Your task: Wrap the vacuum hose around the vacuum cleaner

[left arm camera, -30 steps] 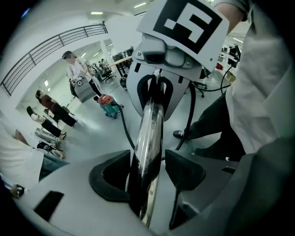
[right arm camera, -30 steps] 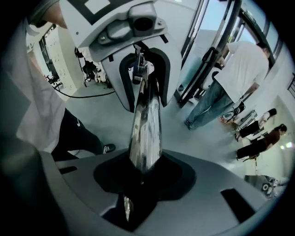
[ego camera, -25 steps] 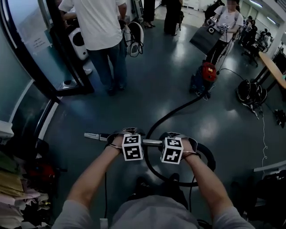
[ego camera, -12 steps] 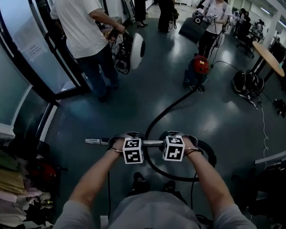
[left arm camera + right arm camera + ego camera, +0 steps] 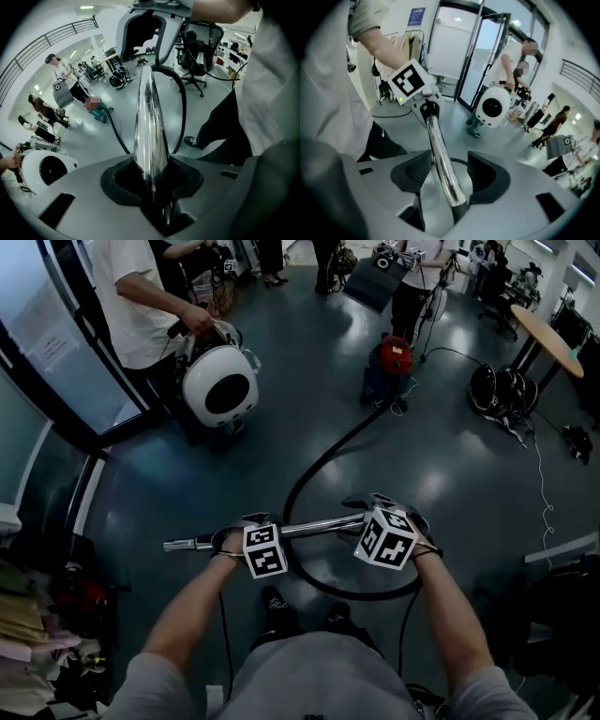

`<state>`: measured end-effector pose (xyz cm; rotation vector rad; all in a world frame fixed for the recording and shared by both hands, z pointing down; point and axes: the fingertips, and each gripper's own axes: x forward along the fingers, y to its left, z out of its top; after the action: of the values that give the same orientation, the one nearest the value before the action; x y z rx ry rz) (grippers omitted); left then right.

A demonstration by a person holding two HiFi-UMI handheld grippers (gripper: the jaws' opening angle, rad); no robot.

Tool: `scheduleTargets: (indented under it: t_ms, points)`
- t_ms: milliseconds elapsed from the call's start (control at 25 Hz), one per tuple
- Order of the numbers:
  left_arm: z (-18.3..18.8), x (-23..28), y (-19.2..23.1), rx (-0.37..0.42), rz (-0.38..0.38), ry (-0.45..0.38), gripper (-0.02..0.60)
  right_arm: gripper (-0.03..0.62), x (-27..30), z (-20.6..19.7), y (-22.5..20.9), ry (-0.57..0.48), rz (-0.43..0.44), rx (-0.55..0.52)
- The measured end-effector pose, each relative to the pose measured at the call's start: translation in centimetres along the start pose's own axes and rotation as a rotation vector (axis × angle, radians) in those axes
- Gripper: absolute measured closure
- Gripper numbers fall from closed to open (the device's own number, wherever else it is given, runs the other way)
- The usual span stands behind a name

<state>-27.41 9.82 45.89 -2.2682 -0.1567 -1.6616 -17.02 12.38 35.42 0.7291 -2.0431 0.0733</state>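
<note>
Crowding the floor ahead: a person with a white round machine (image 5: 220, 385). Red vacuum cleaner (image 5: 389, 360) sits well beyond, its black hose (image 5: 323, 451) looping back to the chrome wand (image 5: 309, 528). Left gripper (image 5: 152, 183) clamps the wand. Right gripper (image 5: 447, 176) jaws have just been opening, wand loose between them; only the right gripper view shows that gap.

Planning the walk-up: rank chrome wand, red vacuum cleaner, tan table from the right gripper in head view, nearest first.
1. Chrome wand: between the right gripper's jaws, which just opened further.
2. Red vacuum cleaner: ahead, upper middle.
3. Tan table: far right.
</note>
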Motion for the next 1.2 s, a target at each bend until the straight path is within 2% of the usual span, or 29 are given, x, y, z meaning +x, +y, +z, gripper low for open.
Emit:
scheduleTargets:
  t_ms: [120,240,440,640,720,840,1040,1200]
  points:
    - [0.1,0.7,-0.3,-0.084,0.022,0.002,0.446,0.372,-2.5,-0.4,0.5,-0.165,-0.011,0.215]
    - [0.6,0.9,-0.8,-0.157,0.043,-0.001,0.446,0.372,-2.4,-1.4,2.2,-0.28,0.041,0.437]
    - [2.2,1.2,-1.9,-0.22,0.071,-0.008,0.446,0.372,-0.8,-2.8,4.2,-0.351,0.094,0.654]
    - [2.5,1.6,-4.5,-0.301,0.062,-0.021,0.446,0.368,0.6,-4.8,5.5,-0.431,0.128,0.929]
    - [2.0,1.6,-5.5,-0.33,0.054,-0.025,0.446,0.315,1.5,-5.1,5.9,-0.446,0.122,1.019]
    - [0.8,1.4,-6.8,-0.366,0.042,-0.037,0.446,0.238,3.1,-4.5,6.4,-0.5,0.125,1.203]
    - [-0.9,0.6,-8.9,-0.417,0.017,-0.082,0.446,0.232,6.2,-2.4,6.8,-0.619,0.109,1.52]
    - [-2.0,-0.5,-9.9,-0.415,0.006,-0.116,0.446,0.232,8.2,-0.1,5.9,-0.68,0.049,1.637]
